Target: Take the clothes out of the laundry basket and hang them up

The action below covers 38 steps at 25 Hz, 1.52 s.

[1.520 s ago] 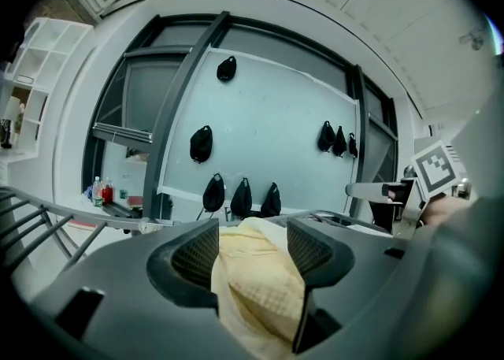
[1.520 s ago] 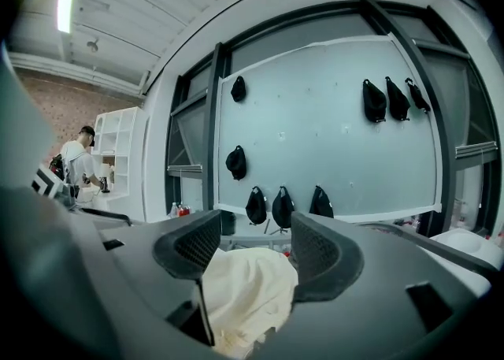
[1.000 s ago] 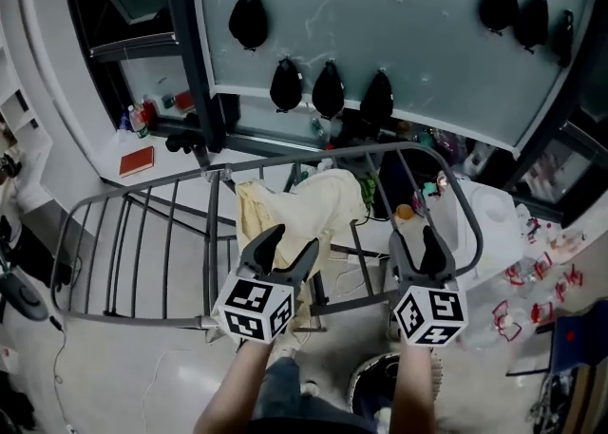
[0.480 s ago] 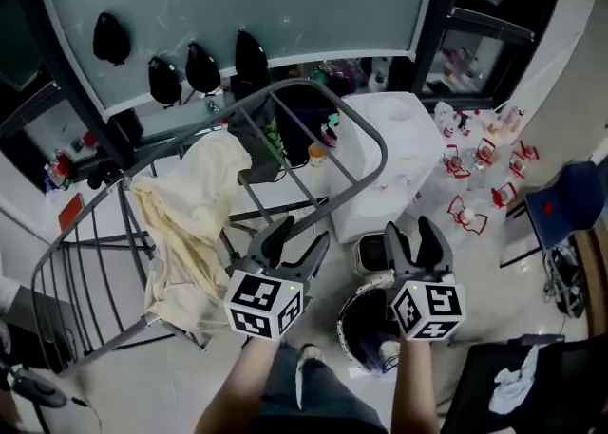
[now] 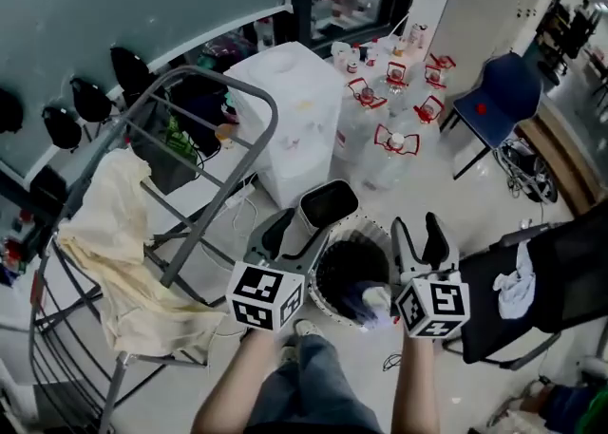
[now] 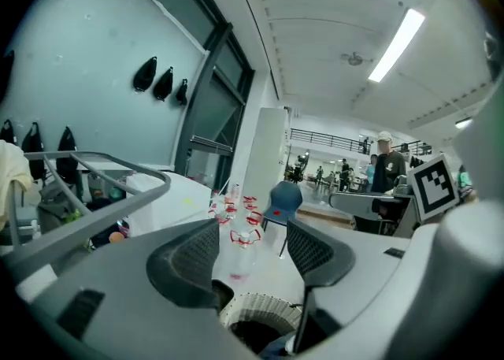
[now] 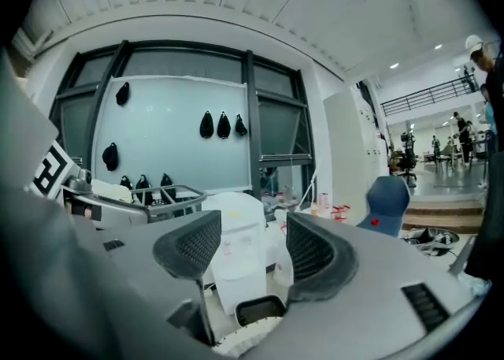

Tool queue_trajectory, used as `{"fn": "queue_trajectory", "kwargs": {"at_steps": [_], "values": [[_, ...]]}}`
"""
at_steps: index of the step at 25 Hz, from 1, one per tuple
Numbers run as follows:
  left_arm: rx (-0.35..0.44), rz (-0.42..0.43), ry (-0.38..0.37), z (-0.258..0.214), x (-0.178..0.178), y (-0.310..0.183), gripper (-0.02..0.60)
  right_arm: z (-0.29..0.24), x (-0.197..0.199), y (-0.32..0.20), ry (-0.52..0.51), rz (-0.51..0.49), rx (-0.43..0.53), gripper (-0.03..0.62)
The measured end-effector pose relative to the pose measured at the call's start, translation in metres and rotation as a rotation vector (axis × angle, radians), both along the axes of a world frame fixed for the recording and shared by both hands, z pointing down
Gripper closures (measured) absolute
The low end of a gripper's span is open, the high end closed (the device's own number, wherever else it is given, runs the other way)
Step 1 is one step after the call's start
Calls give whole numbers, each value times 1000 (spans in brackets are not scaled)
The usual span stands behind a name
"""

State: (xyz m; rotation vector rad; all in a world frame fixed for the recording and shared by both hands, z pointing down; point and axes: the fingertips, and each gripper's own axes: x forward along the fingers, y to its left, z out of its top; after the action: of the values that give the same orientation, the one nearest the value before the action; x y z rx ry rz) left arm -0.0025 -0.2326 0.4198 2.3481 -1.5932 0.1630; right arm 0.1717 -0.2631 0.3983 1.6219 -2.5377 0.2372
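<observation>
The round white laundry basket (image 5: 332, 250) stands on the floor below my hands, with a bluish-white garment (image 5: 367, 300) in its dark inside. Its ribbed rim shows low in the left gripper view (image 6: 260, 309) and the right gripper view (image 7: 240, 343). My left gripper (image 5: 293, 233) hangs open over the basket's left rim, its jaws (image 6: 250, 252) empty. Over the right rim, my right gripper (image 5: 421, 235) is also open and empty (image 7: 252, 248). At the left stands the grey drying rack (image 5: 204, 176), with a cream cloth (image 5: 114, 252) draped over it.
A small open bin (image 5: 325, 204) stands just behind the basket. A white cabinet (image 5: 294, 104) and several water bottles with red handles (image 5: 389, 128) lie beyond. A blue chair (image 5: 503, 90) is far right; a black chair holding a white cloth (image 5: 518, 280) is near right.
The view has swung right, from the drying rack to the laundry basket. Both grippers stayed open and now hang over the basket.
</observation>
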Motion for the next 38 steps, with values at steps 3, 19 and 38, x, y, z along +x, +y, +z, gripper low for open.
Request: {"fn": "queue_trajectory", "kwargs": {"at_steps": [3,19,38], "values": [[-24,83,-6,18,36,-4,318,21,41,15,1,81,-29,335],[-243,470,-31,229,229,-4,318,233,201,72,-3,393,-272,338],[-471,568,-67,482,283,26,318,558,224,100,53,372,-683,373]]}}
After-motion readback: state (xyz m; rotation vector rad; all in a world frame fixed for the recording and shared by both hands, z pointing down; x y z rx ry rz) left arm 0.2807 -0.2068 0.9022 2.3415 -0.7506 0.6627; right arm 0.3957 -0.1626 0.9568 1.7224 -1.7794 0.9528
